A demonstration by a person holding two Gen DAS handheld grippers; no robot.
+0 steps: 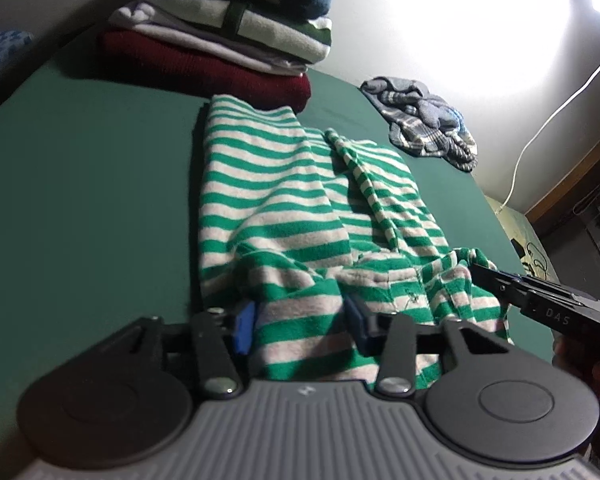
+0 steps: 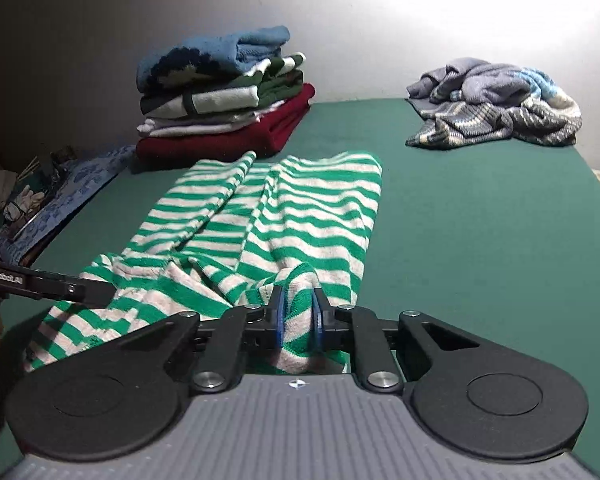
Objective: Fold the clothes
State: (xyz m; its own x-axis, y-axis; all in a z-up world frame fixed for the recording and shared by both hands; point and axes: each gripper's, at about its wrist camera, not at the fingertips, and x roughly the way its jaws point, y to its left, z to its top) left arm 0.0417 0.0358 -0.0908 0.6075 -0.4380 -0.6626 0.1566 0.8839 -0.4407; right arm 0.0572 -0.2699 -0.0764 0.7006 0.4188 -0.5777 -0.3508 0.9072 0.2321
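A green and white striped shirt point(image 1: 284, 200) lies lengthwise on the green table point(image 1: 80, 200), its near end bunched and raised. My left gripper point(image 1: 300, 326) has its blue pads apart, with the shirt's near hem lying between them. My right gripper point(image 2: 298, 316) is shut on a fold of the striped shirt point(image 2: 292, 216) at its near edge. The right gripper also shows at the right of the left wrist view point(image 1: 540, 300), and the left gripper at the left of the right wrist view point(image 2: 44, 284), both at the shirt's near end.
A stack of folded clothes point(image 2: 224, 96) with a dark red item at the bottom stands at the back behind the shirt. A crumpled blue-grey garment point(image 2: 500, 104) lies at the back right. A blue patterned cloth and clutter point(image 2: 60, 196) sit off the table's left edge.
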